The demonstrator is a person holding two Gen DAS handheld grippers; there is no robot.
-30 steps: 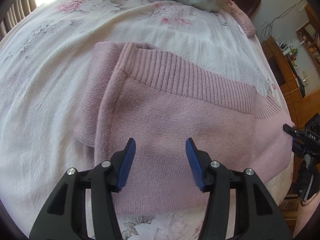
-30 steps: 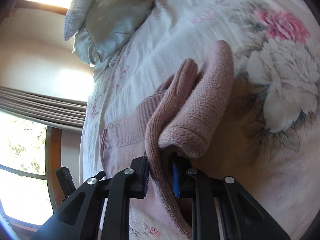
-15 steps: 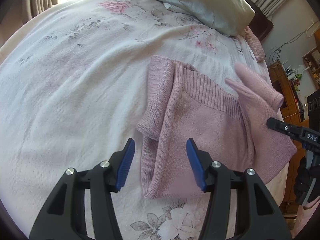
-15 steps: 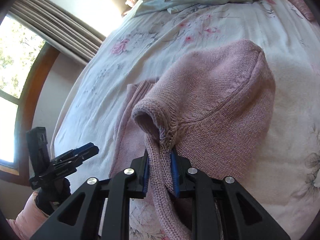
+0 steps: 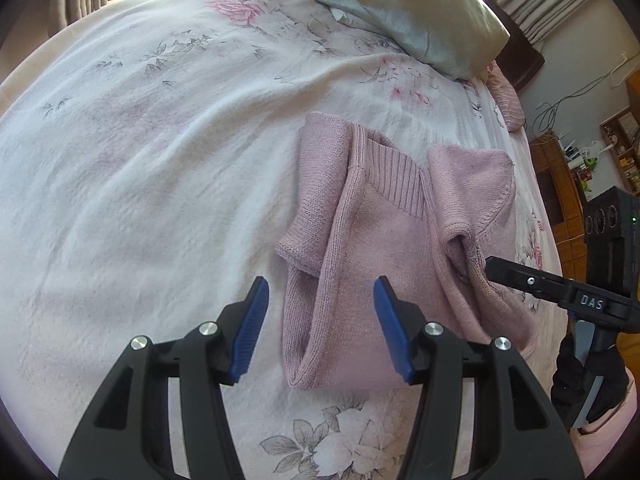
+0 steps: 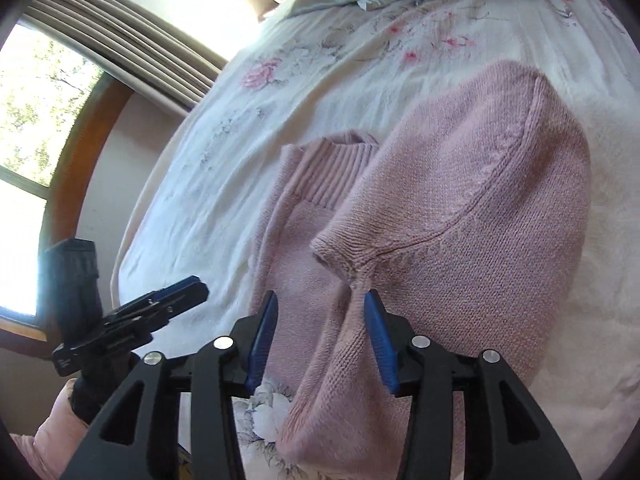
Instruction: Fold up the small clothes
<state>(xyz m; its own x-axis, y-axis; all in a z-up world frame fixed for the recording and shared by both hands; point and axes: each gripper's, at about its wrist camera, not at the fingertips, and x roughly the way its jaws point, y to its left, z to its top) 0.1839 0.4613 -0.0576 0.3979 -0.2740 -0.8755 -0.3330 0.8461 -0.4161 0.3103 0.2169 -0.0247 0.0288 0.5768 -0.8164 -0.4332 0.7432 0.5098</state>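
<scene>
We have the small pink knitted sweater (image 5: 384,280) lying on the white bedcover printed with pink and grey flowers (image 5: 160,168), near the edge of the bed closest to us, well clear of the silvery satin pillow (image 5: 420,20) at the head. Its left sleeve side is already turned in over the body, and the right sleeve side (image 6: 480,200) now lies folded across toward the ribbed collar (image 6: 336,168), though it sits puffed and rounded, not flat. Our right gripper (image 6: 318,336) has its blue-padded jaws parted around the seam under the sleeve, with cloth lying between them but no pinch that we can see, so we judge it is holding nothing. Our left gripper (image 5: 320,328) hovers above the near left part of the sweater with its jaws spread wide and nothing in them. By our reading, both side folds are in place and what is left is to press the right side down smooth and then bring the bottom edge up toward the collar, or the reverse, to finish a compact bundle. The loose knit may spring back open if not pressed.
</scene>
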